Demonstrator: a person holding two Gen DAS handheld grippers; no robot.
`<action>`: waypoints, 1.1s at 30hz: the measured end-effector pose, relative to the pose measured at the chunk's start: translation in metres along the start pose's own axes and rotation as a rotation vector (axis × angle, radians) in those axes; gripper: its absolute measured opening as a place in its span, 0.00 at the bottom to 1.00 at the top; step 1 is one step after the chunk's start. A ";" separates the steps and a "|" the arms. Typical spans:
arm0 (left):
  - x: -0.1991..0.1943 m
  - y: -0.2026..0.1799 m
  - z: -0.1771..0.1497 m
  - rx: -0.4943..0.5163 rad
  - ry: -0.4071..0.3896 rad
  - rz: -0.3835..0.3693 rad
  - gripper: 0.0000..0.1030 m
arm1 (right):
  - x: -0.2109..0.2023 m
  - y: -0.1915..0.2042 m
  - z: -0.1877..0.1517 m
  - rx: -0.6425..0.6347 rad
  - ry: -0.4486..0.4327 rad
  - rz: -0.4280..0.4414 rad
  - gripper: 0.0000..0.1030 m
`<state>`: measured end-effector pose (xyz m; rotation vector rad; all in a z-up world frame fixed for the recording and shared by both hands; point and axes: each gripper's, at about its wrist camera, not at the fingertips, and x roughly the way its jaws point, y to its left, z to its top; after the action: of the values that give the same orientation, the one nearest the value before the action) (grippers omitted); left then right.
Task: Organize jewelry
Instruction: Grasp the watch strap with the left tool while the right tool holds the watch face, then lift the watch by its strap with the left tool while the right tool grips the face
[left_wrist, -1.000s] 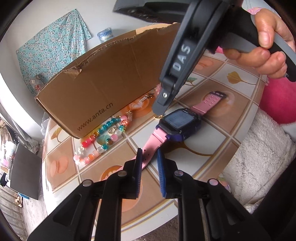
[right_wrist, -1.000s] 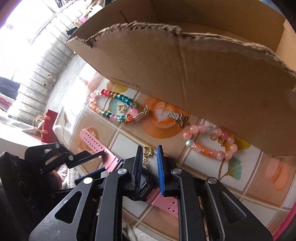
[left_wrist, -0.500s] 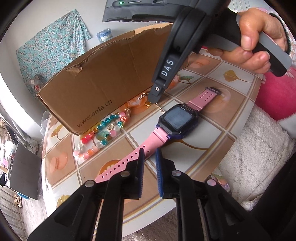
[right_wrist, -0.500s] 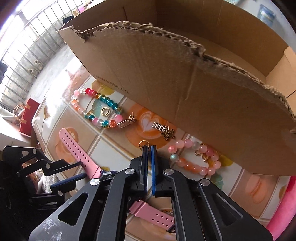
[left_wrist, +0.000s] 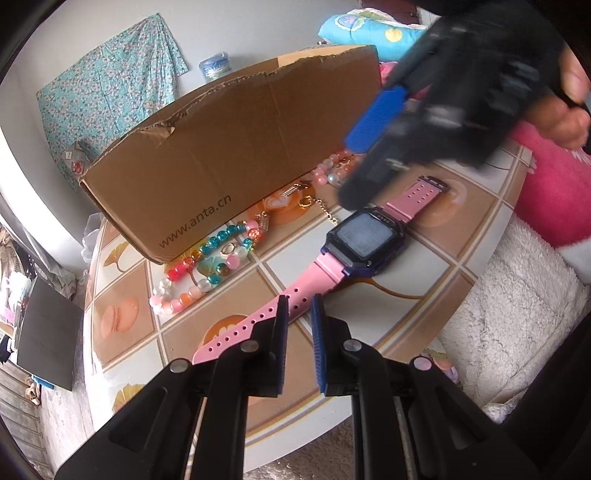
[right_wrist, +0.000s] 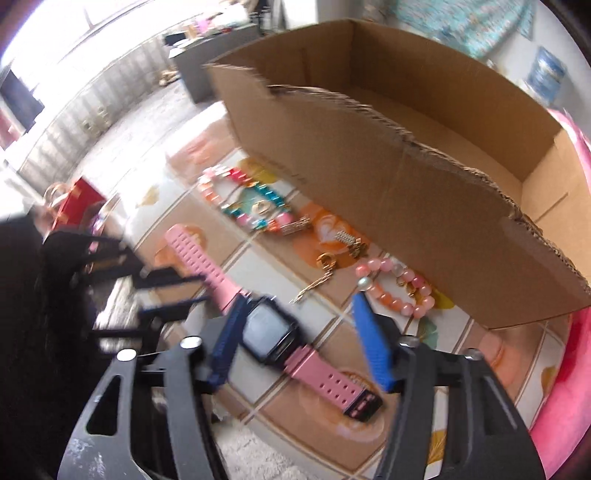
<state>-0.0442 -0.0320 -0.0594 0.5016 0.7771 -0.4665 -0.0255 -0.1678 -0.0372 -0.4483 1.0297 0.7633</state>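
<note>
Right gripper (right_wrist: 301, 341) held high over the table (left_wrist: 436, 280), tilted down toward the pink smartwatch (left_wrist: 360, 243); jaws spread wide, nothing between the blue pads (right_wrist: 369, 347), motion-blurred. In the left view, same gripper (left_wrist: 360, 162) seen upper right, gripped by a bare hand (left_wrist: 570, 107), fingers curled on the handle. Left gripper (left_wrist: 297, 343) low at the table's near edge, pointing along the watch's long strap; jaws narrowly parted, not gripping, strap lying just under and ahead of the tips. Watch flat on the patterned tabletop, screen up, both straps stretched out. Small gold chain earring (left_wrist: 319, 206) lying beside the watch body, between it and the cardboard box (left_wrist: 236, 147). Multicolour bead bracelet (left_wrist: 207, 266) and pink bead bracelet (right_wrist: 397, 291) on the table right along the box's front wall. Box interior visible from the right wrist, looks bare.
</note>
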 end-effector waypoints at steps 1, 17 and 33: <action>0.000 0.001 0.000 -0.008 0.001 -0.006 0.12 | 0.000 0.004 -0.004 -0.025 0.005 0.002 0.67; -0.007 0.026 0.003 -0.126 0.008 -0.059 0.21 | 0.061 0.018 -0.006 -0.089 0.039 0.062 0.47; 0.011 0.013 0.023 -0.063 0.041 -0.033 0.13 | 0.046 -0.103 0.005 0.176 0.093 0.470 0.47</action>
<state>-0.0174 -0.0373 -0.0499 0.4411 0.8383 -0.4623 0.0687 -0.2169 -0.0768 -0.0870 1.2987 1.0637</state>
